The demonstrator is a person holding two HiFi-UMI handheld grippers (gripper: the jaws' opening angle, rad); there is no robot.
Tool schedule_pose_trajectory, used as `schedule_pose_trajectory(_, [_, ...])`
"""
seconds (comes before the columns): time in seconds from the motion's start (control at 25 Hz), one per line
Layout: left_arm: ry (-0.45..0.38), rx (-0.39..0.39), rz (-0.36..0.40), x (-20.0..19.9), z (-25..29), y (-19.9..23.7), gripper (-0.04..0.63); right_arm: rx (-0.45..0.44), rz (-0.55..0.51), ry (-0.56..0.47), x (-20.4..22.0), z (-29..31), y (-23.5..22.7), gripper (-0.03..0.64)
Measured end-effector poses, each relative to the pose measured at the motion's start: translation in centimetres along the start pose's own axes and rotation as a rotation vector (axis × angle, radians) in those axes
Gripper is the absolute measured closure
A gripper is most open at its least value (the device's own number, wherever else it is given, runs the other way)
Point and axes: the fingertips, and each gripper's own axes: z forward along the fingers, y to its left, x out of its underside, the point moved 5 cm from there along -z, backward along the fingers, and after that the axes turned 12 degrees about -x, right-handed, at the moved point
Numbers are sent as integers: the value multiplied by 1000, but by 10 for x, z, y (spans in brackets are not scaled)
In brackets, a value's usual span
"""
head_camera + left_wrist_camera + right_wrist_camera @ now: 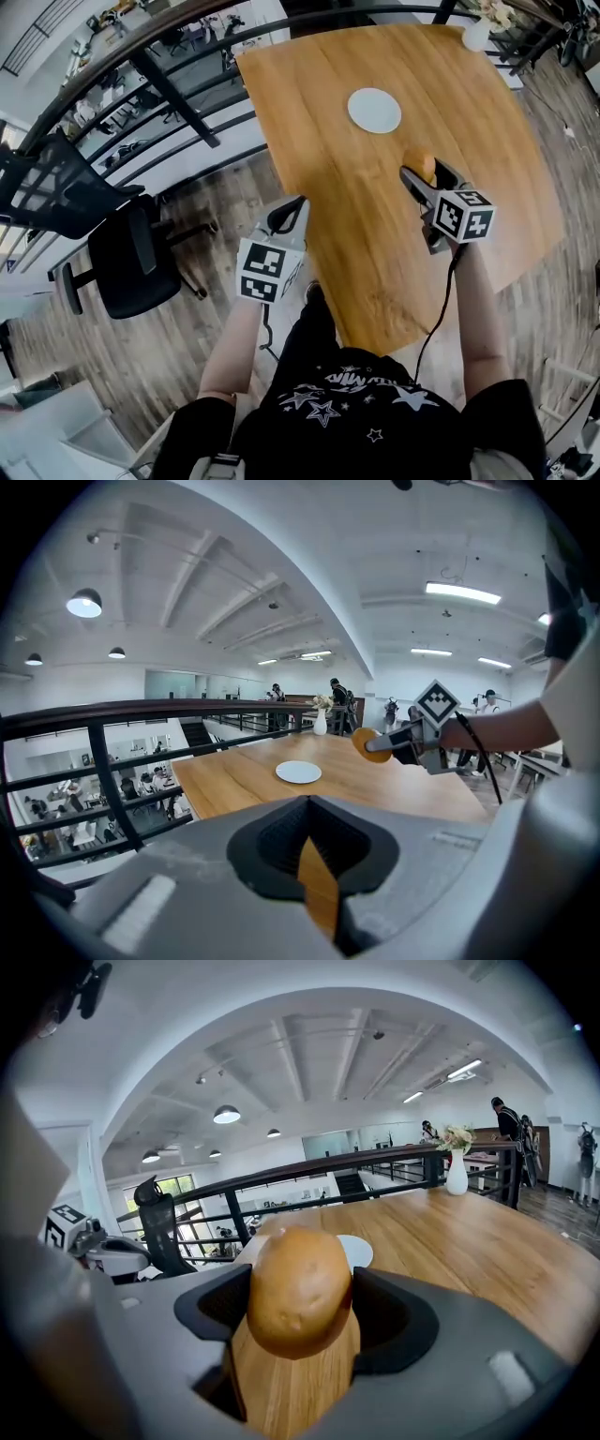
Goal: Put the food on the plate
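- The bench [375,244], a bare wooden top, filled the middle of the head view. Its left edge ran diagonally, with plank floor [187,347] beyond it and open wood on every side of the plate.
- A dark railing [169,94] ran past the bench's far left side.
- An office chair [127,258] stood on the floor, well apart from the bench's left edge.
- The left gripper [292,211] hung off the bench, over the floor just beside that left edge. Its own view showed the jaws all but together, with only a thin slit of wood between them and no grip on anything.
- The right gripper [422,174] was over the bench's right half, on the near side of the plate, with its jaws clamped on the food.
- The plate [374,110], white and round, lay flat toward the far edge, with bare wood between it and the right gripper.
- The food [427,165], rounded and orange-brown, sat pinched between the right jaws, raised above the wood and short of the plate. The head view showed only a sliver of it, while the right gripper view showed its whole front, with the plate partly hidden behind it.
- A white vase [476,36] stood at the far corner; its flowers showed clearly only in the gripper views.
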Motion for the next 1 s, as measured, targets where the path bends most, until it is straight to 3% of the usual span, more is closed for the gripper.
schedule_pose_trajectory(0.4, [0,18,-15,3,45,32,594,60,-18,99,-17,97,-44,276])
schedule_pose_trajectory(0.68, [14,22,4,5,68,42,594,110,-55,182,-32,146,-80,276])
schedule_pose_trajectory(1.0, [55,14,-32,25,84,54,594,170,-94,273,-32,183,-110,275])
